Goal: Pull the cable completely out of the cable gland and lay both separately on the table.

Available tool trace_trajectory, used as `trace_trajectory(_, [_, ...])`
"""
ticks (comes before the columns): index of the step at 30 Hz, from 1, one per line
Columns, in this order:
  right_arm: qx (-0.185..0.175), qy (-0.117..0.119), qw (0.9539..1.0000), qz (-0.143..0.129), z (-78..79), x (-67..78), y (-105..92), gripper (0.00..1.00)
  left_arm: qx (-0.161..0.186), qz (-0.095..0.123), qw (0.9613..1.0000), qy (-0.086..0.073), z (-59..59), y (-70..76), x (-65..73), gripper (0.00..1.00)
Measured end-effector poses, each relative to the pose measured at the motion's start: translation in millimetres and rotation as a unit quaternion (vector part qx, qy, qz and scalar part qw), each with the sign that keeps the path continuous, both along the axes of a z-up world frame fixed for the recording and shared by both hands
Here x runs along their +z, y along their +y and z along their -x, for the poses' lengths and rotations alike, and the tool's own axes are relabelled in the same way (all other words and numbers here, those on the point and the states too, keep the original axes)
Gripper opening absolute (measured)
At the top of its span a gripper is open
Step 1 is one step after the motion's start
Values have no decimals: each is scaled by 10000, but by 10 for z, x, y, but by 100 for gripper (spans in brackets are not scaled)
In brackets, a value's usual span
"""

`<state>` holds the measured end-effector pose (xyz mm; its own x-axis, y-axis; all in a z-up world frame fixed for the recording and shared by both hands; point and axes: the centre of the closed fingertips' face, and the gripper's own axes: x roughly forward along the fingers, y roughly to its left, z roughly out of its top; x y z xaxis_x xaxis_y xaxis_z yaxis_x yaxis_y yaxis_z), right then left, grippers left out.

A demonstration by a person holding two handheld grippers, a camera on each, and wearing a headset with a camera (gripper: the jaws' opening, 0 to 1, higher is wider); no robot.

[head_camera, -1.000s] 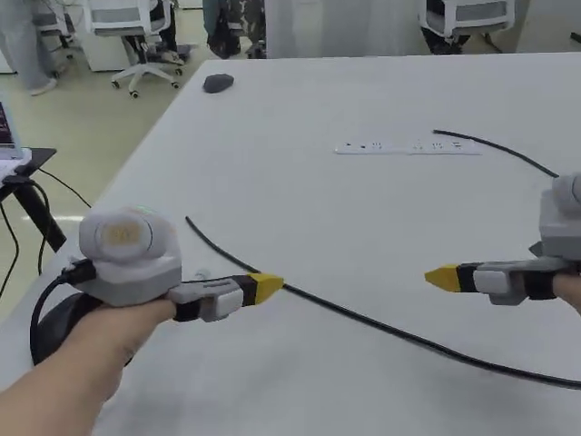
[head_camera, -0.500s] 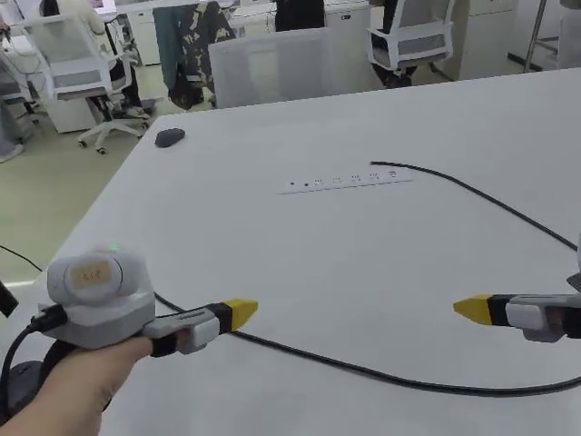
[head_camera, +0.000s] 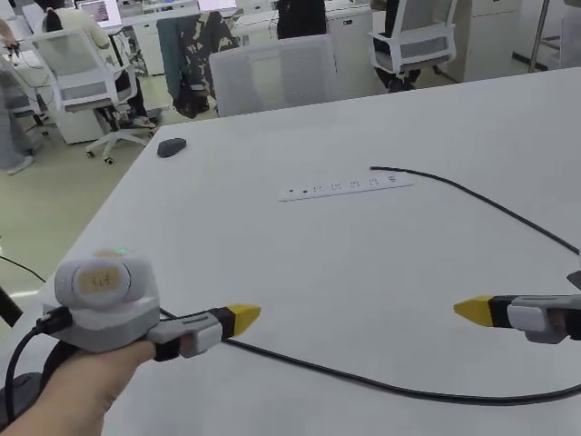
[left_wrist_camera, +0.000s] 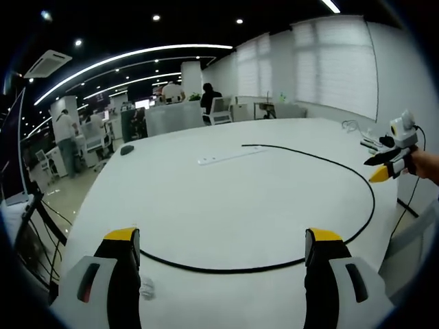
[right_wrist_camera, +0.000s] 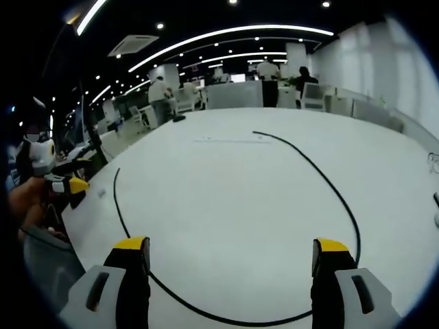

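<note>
A long black cable [head_camera: 363, 380] lies on the white table [head_camera: 300, 263] in a wide loop; the same cable [left_wrist_camera: 226, 269] crosses just past my left jaws. One end [head_camera: 374, 169] stops by a power strip. My left gripper [head_camera: 243, 316] hovers low over the near-left stretch of cable, open and holding nothing [left_wrist_camera: 223, 236]. A small pale piece [left_wrist_camera: 146, 289] sits by its left jaw; I cannot tell whether it is the gland. My right gripper [head_camera: 474, 309] is off to the right, open and holding nothing [right_wrist_camera: 231, 244], above the cable [right_wrist_camera: 206, 315].
A white power strip [head_camera: 345, 188] lies mid-table and a dark mouse [head_camera: 171, 146] sits near the far left edge. Office chairs [head_camera: 272, 73] and desks stand beyond the table. The table's left edge runs close to my left hand.
The head camera has tilted up, so the far chairs now show. Both grippers keep about the same stance and stay open. The cable lies as before.
</note>
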<state>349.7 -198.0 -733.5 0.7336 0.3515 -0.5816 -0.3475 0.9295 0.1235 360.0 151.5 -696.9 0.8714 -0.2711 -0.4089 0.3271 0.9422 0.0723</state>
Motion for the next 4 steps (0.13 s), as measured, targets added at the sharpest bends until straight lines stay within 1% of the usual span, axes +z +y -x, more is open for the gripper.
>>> trace_trajectory(2, [25, -19, 10000, 0, -17, 12, 12, 99, 15, -40, 10000, 50, -1, 20, -8, 99])
trace_trajectory(3, [21, -13, 10000, 1, -23, 14, 15, 99, 24, -39, 10000, 84, -8, 33, -15, 99])
trace_trajectory(4, [9, -59, 10000, 11, -34, 28, 14, 99, 34, -13, 10000, 89, -16, 53, -18, 99])
